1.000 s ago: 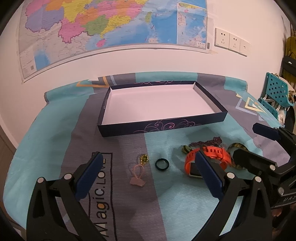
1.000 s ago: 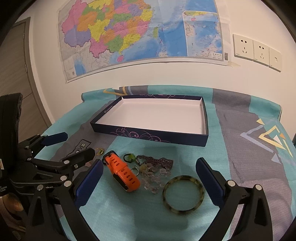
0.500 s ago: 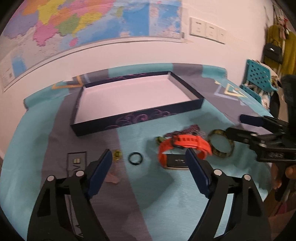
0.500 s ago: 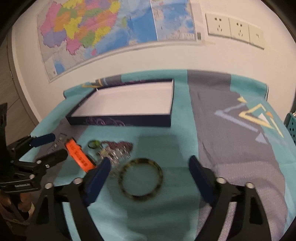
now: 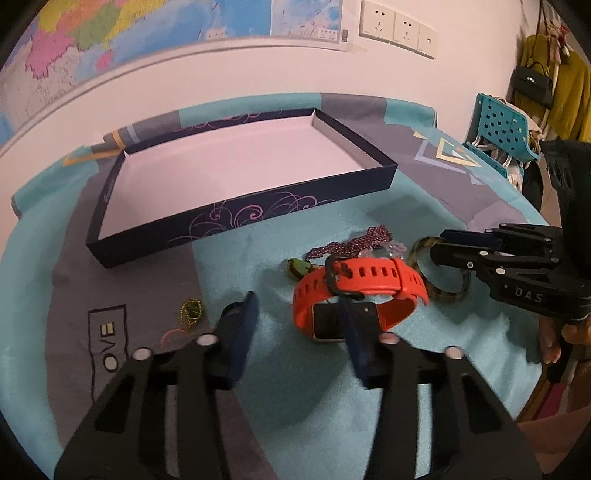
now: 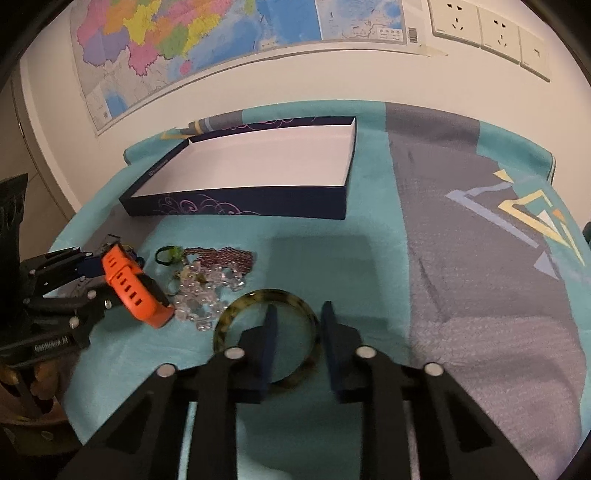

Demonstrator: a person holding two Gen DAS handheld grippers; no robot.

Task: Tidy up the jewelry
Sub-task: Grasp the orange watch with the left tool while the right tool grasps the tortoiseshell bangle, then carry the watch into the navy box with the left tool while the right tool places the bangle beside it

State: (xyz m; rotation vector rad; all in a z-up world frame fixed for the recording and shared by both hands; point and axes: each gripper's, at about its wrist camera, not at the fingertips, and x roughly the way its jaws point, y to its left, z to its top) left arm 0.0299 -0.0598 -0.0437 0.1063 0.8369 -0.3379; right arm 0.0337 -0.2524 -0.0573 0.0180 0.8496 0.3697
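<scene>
Now lying in a loose cluster on the cloth-covered surface point(image 6: 461, 258), the jewelry is sitting in front of an empty, shallow navy box point(image 5: 236, 221). An orange watch point(image 5: 360, 295) is resting at the middle of the cluster, with purple beads point(image 5: 354, 243) just behind it, clear crystal beads point(image 6: 203, 291) beside those, and a small green piece point(image 5: 299, 267) at the watch's far left. A mottled bangle point(image 6: 266, 299) is lying flat at the right end of the group. Off to the left, well apart from the watch, a small gold-and-green charm point(image 5: 192, 312) is sitting on a grey stripe of the cloth.

The left gripper point(image 5: 299, 332) is angling down over the watch, its jaws closing; one blue finger is crossing the watch face while the other is standing clear over bare cloth, so nothing is being pinched. The right gripper point(image 6: 299, 336) is closing its jaws astride the bangle's right rim, one finger inside the ring and one outside; whether the pads are pressing on it cannot be told. A map point(image 6: 221, 33) and wall sockets point(image 6: 491, 33) are hanging on the wall behind.
</scene>
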